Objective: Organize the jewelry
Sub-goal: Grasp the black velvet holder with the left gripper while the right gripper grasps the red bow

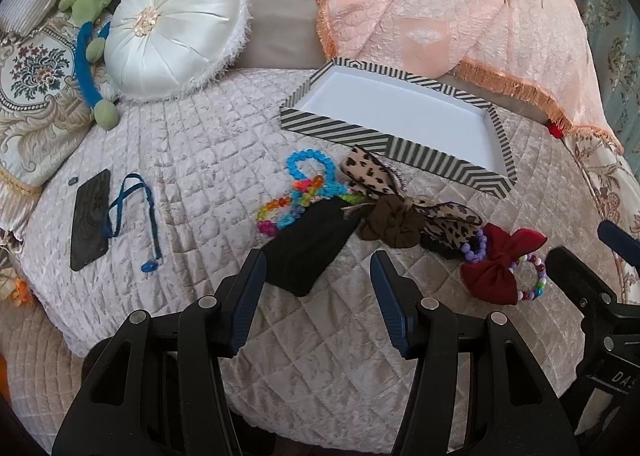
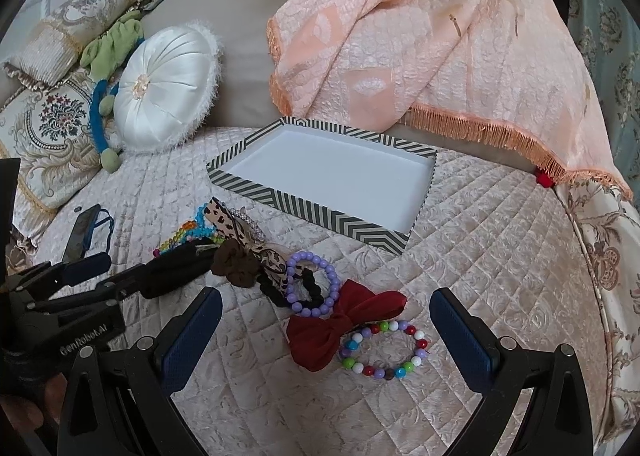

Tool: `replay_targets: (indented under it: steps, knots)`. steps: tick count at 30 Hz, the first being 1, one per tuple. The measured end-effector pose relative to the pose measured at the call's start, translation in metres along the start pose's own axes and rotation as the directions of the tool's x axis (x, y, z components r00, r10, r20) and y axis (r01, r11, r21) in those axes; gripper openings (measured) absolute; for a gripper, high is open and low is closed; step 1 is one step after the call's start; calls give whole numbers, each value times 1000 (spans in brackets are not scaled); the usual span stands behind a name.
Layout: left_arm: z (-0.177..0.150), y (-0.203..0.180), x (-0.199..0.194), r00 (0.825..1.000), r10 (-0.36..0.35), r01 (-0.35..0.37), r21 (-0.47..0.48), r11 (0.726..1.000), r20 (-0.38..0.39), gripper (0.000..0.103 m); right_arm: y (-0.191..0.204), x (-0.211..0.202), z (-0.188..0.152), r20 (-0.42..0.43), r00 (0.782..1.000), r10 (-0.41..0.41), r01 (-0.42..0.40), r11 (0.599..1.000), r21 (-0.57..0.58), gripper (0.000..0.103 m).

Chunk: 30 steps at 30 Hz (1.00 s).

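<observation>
Bracelets: blue beads [image 1: 306, 165] clear in left view, purple [image 2: 312, 283] in right

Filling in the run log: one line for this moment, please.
left tongs: open, empty, over black pouch | right tongs: open, empty, over red bow | striped tray: empty

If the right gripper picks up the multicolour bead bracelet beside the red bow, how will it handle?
The bracelet is probably light and floppy: separate round beads on a string. The smooth beads may slip between flat fingers. It touches the red bow, so that may shift too.
</observation>
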<state>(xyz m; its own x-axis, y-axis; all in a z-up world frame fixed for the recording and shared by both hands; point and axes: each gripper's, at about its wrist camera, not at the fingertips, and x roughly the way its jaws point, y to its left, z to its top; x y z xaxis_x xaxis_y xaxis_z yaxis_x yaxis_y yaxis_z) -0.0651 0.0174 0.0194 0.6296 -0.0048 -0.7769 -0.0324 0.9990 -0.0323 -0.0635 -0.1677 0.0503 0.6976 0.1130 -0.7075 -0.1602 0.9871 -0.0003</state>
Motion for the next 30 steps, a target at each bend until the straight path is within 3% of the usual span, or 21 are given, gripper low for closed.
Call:
replay_targets:
  steps: [11, 17, 20, 25, 27, 30]
  knots:
    - [13, 67, 6, 997, -56, 49, -115, 992, -55, 54, -46, 10, -16, -48, 999, 3, 1, 997, 71, 103]
    - [10, 52, 19, 983, -158, 155, -44, 987, -89, 67, -56, 14, -21, -59, 998, 19, -15, 997, 75, 103]
    - [10, 41, 30, 982, -150, 150, -10, 989, -117, 67, -59, 18, -25, -75, 997, 33, -27, 997, 73, 102]
    - [7, 30, 51, 977, -137, 143, 21, 990, -164, 67, -61, 36, -32, -114, 991, 67, -56, 994, 94, 93]
    - [6, 27, 57, 976, -132, 139, 30, 990, -171, 67, -61, 44, -32, -122, 989, 82, -70, 992, 104, 85]
    - [7, 26, 64, 976, -138, 143, 19, 990, -170, 67, -61, 55, -28, -120, 986, 111, -95, 987, 132, 82]
